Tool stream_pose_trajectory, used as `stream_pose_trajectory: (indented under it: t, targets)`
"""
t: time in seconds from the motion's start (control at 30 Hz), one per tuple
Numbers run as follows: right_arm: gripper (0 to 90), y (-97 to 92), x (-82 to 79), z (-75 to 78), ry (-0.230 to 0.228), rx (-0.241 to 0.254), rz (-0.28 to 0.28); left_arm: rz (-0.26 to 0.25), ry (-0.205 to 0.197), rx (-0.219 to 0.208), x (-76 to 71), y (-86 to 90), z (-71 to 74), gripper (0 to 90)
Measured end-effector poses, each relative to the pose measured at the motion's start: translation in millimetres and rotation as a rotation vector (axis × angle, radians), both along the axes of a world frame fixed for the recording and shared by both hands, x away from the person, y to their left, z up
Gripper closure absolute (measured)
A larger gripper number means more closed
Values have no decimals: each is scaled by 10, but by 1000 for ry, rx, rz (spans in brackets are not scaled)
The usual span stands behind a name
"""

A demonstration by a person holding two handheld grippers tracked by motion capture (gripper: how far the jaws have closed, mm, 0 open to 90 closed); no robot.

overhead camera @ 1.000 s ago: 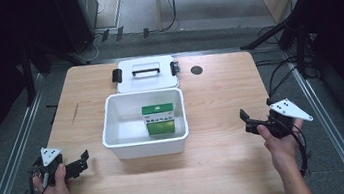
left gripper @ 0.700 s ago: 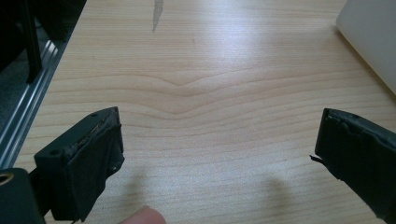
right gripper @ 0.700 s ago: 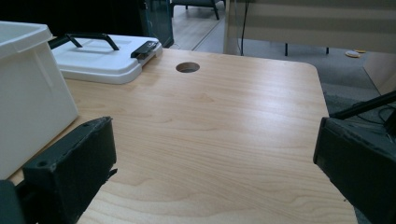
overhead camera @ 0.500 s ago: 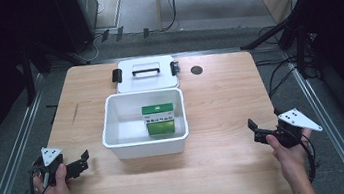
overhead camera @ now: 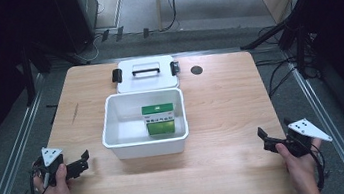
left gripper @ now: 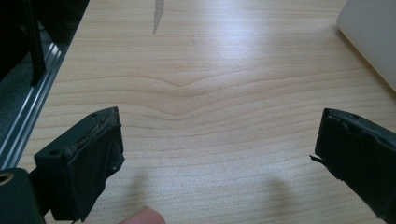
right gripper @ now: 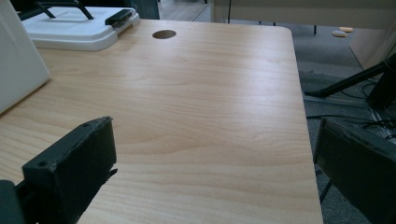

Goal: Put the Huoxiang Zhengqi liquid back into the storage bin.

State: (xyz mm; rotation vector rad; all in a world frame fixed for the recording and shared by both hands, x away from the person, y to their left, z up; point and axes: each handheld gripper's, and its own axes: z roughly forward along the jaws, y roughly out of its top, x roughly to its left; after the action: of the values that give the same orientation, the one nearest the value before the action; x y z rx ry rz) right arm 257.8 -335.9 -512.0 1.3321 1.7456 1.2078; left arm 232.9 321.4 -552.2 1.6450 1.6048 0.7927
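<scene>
Left gripper (overhead camera: pixel 84 162): near table's (overhead camera: pixel 221 105) front-left corner, held in left hand (overhead camera: pixel 56 185); jaws spread wide, nothing btwn them, pointing right toward the bin. Left gripper view: bare wood btwn jaws, bin's white wall at top-right edge.
Mark (overhead camera: pixel 76 112): dark streak on the wood, near left edge, left of the bin.
Bin (overhead camera: pixel 147 148): white, open-topped, at table centre, well apart from both grippers.
Box (overhead camera: pixel 158 118): green w/ white top, inside the bin, toward its right half.
Lid (overhead camera: pixel 146 80): white, black handle + 2 black side clips, flat at back edge, just behind the bin.
Hole (overhead camera: pixel 196 70): dark round one, just right of lid, near back edge.
Right gripper (overhead camera: pixel 266 139): near front-right corner, held in right hand (overhead camera: pixel 297 166); jaws spread wide, empty, pointing left.
</scene>
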Motion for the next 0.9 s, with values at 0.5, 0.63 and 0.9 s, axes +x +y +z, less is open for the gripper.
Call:
stream_pose_trajectory:
  t: [0.5,0.63,0.9]
  targets:
    - [0,-211,-180,-189,34,11,-28,-1,0,2,-3,-2,2,17]
    - [0,-253,-222,-257,44,14,-33,-2,0,1,-3,-1,2,17]
    - [0,-242,-280,-298,13,12,-48,-7,1,2,-3,-1,2,17]
